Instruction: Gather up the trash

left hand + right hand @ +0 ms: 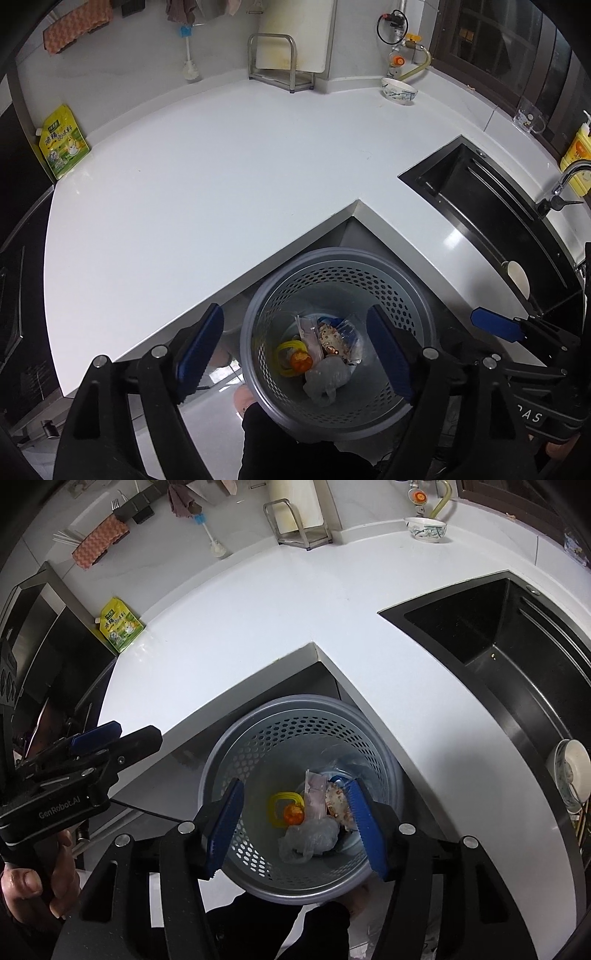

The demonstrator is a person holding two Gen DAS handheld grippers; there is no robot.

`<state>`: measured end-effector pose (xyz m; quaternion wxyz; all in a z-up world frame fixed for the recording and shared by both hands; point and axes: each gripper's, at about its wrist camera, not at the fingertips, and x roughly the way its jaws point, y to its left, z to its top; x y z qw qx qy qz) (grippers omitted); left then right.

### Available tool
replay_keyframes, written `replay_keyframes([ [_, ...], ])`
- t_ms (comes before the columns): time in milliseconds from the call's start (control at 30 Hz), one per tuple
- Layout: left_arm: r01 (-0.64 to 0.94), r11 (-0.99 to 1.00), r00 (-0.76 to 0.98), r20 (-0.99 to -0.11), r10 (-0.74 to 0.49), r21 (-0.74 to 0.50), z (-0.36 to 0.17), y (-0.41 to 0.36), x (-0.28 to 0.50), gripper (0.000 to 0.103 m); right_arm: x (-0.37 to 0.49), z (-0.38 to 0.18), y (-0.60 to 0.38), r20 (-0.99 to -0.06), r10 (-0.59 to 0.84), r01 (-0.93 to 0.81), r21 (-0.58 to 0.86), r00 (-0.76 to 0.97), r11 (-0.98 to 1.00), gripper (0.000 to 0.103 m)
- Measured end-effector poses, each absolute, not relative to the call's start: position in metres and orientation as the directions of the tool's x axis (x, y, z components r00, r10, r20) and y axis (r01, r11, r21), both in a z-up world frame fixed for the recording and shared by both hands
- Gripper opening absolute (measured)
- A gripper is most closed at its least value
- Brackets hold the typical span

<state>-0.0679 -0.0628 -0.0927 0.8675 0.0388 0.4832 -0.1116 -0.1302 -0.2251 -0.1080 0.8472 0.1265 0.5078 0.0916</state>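
Both the left gripper (295, 354) and right gripper (293, 827) gape wide, holding nothing. The trash (310, 812) lies in the bin (236, 746) at 12 o'clock, below the fingers.

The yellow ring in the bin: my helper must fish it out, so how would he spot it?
Look into the grey perforated bin below the counter's inner corner. At its bottom, left of the crumpled clear bag, lies the yellow ring beside an orange cap; it is the only yellow loop there.
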Motion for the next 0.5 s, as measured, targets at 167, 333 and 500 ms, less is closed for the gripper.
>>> replay_keyframes([
  [167, 0.226, 0.973, 0.52, -0.84, -0.157, -0.042, -0.084, -0.063, -0.072, 0.083, -0.136, -0.1, -0.224, -0.834, 0.285, -0.035, 0.305, 0.473, 0.952, 0.058],
  [333, 0.228, 0.973, 0.523, -0.838, -0.155, -0.037, -0.08, -0.062, -0.074, 0.085, -0.141, -0.094, -0.222, -0.831, 0.289, -0.044, 0.305, 0.476, 0.951, 0.06],
  [500, 0.226, 0.973, 0.523, -0.838, -0.153, -0.037, -0.076, -0.062, -0.078, 0.091, -0.142, -0.089, -0.221, -0.83, 0.287, -0.048, 0.301, 0.479, 0.952, 0.061],
])
